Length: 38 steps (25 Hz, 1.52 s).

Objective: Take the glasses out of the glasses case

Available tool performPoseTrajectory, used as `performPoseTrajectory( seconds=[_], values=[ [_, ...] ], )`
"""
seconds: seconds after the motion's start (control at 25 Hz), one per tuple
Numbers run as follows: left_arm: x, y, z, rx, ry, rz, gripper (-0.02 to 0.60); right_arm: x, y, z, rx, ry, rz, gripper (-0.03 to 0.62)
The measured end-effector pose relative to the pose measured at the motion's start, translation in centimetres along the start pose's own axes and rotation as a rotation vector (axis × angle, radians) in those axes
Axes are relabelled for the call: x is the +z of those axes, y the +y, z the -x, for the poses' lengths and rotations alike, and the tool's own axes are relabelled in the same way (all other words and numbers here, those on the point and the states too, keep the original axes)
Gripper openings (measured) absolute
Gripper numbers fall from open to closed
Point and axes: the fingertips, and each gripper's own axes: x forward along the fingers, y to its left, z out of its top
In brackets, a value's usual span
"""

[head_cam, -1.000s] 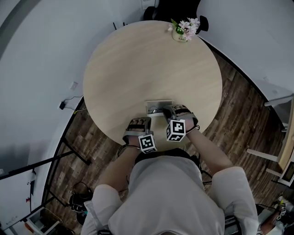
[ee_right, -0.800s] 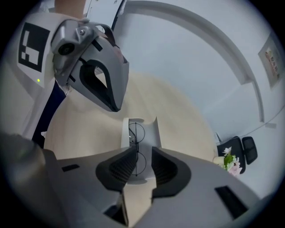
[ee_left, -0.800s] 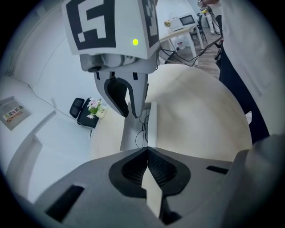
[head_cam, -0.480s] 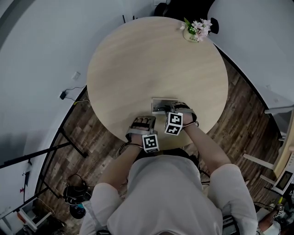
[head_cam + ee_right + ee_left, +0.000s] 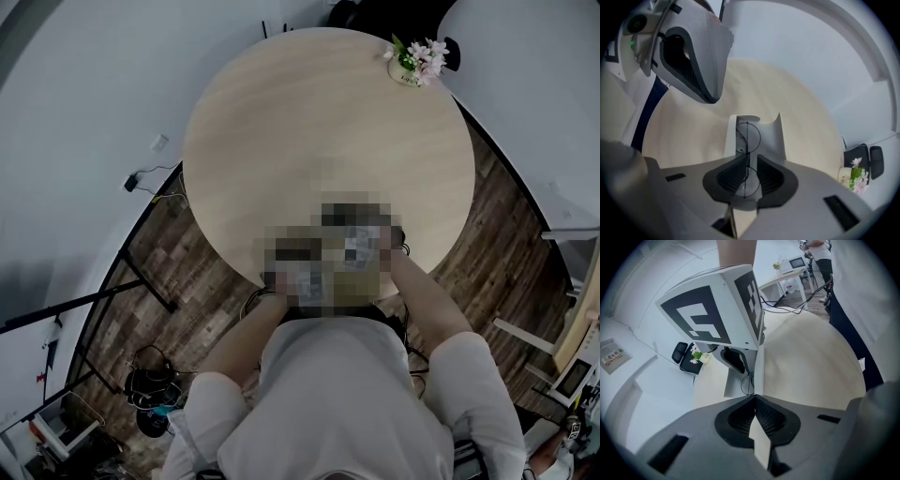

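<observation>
Pale round wooden table [image 5: 309, 122]: our left gripper [image 5: 754, 398] pinches the grey glasses case [image 5: 769, 138]; our right gripper [image 5: 747, 161] loosely straddles thin black wire glasses [image 5: 748, 137].

No legible text, number or brand appears. The marker cube [image 5: 717, 310], at 12 o'clock in the left gripper view, bears only black-and-white square patterns. Print on the flower pot [image 5: 844, 177] is too small to read.

Office-like room, round table [image 5: 309, 131], desk chair [image 5: 680, 352], monitor [image 5: 796, 262]
</observation>
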Motion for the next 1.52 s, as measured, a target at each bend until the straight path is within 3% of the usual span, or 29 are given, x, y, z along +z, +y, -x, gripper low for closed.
performPoseTrajectory(
  seconds=[0.36,0.48,0.76,0.96,1.52],
  values=[
    [-0.3,-0.1,-0.2,-0.001,0.005,0.003,0.008,0.1,0.6,-0.8,0.155,0.046,0.043,0.031],
    [-0.4,-0.3,-0.2,-0.007,0.007,0.003,0.008,0.3,0.7,-0.6,0.166,0.041,0.042,0.023],
    [-0.5,-0.4,-0.3,-0.012,0.007,-0.005,0.008,0.4,0.8,0.0,-0.003,0.044,0.104,0.018],
    [-0.4,-0.7,-0.3,-0.014,0.003,-0.020,0.008,0.3,0.6,0.6,-0.089,0.035,0.087,0.017],
    [0.1,-0.7,0.1,-0.014,-0.020,-0.058,0.008,0.5,-1.2,3.8,-0.255,0.030,0.053,0.017]
  ],
)
